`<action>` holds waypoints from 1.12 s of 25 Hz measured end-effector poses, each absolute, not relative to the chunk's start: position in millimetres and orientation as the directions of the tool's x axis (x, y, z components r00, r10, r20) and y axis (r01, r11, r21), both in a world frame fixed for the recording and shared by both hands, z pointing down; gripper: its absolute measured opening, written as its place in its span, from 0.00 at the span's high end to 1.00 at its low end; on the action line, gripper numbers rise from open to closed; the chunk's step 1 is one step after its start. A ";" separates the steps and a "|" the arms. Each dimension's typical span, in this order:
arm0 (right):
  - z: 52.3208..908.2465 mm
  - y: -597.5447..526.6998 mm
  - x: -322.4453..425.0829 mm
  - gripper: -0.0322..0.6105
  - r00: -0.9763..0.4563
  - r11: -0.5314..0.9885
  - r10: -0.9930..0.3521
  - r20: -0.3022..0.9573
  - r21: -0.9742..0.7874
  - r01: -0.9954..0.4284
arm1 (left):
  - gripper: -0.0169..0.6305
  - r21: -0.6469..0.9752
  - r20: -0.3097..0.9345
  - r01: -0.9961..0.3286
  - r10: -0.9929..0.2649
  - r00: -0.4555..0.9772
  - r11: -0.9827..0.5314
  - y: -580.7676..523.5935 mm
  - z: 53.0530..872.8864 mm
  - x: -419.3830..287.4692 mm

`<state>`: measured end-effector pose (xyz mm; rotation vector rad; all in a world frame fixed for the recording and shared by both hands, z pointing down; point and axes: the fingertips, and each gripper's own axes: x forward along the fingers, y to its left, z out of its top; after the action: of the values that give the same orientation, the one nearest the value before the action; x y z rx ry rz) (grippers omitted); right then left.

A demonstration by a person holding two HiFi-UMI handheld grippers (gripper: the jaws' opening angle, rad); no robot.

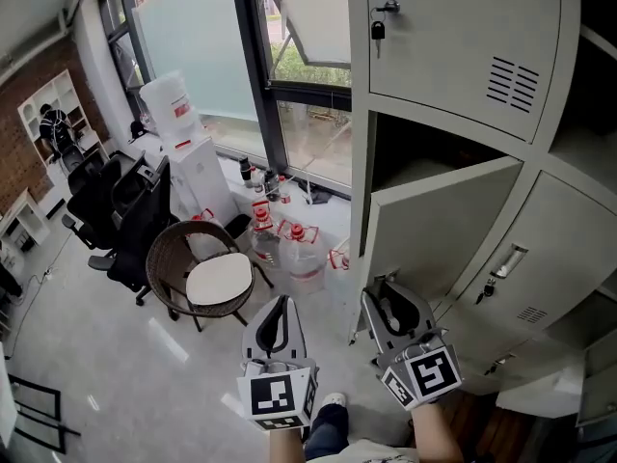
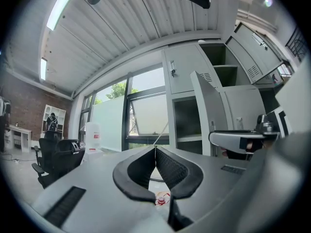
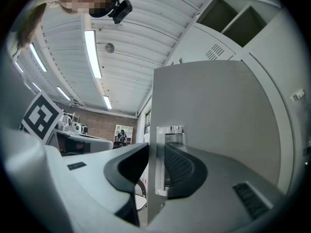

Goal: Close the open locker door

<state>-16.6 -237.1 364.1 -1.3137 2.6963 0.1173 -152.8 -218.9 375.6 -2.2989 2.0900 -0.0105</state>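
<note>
Right gripper (image 3: 156,165): jaws approx half apart, astride the free edge of the door (image 1: 439,225), one pad each side, w/ the metal latch plate (image 3: 171,130) btwn them. The pads sit v. near both faces, but I see no firm clamp, so it has hold of nothing. It points about level, low on that edge.

Left gripper (image 1: 278,324): tips together, nothing btwn them. It hangs beside the right one, apart from the door.

The door is in the middle row of the locker (image 1: 453,46), swung out toward the person, roughly half open. The dark compartment (image 1: 424,148) shows behind it. The hinge looks to be on the far right side, so the free edge is the one at the gripper.

Doing it well (my read):
- No hard pinch needed. A light hold, or just the outer pad on the front face, should be enough.
- Push along the door's arc, not straight in, or the thin sheet edge may slip out sideways.
- Keep the gripper level & square to the edge, since a tilt would twist the panel.
- Slow down near the frame (image 1: 360,181).
- Pull the inner jaw out before the gap shuts, else it could get trapped btwn door & frame.
- Finish w/ a push on the front face near the latch till flush.
- Keep the left gripper out of the swing path.

Chair (image 1: 207,273) & bottles (image 1: 294,249) are off to the left, not in the way.
</note>
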 end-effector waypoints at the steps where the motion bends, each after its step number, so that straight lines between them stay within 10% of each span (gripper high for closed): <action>1: 364.0 -243.5 -18.8 0.81 -0.608 0.615 -0.778 -0.160 0.009 -0.789 | 0.96 -0.029 -0.018 -0.995 -0.995 0.101 -0.100 -226.3 376.3 -153.4; 28: 364.9 -392.5 -25.1 0.87 -0.382 0.385 -0.916 -0.125 -0.004 -0.923 | 0.96 -0.041 -0.026 -0.969 -0.969 0.245 -0.244 -385.8 374.1 -172.1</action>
<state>-25.1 -392.5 364.9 -1.6821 2.5243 0.1006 -172.1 -385.8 374.1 -2.4398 1.9013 -0.0071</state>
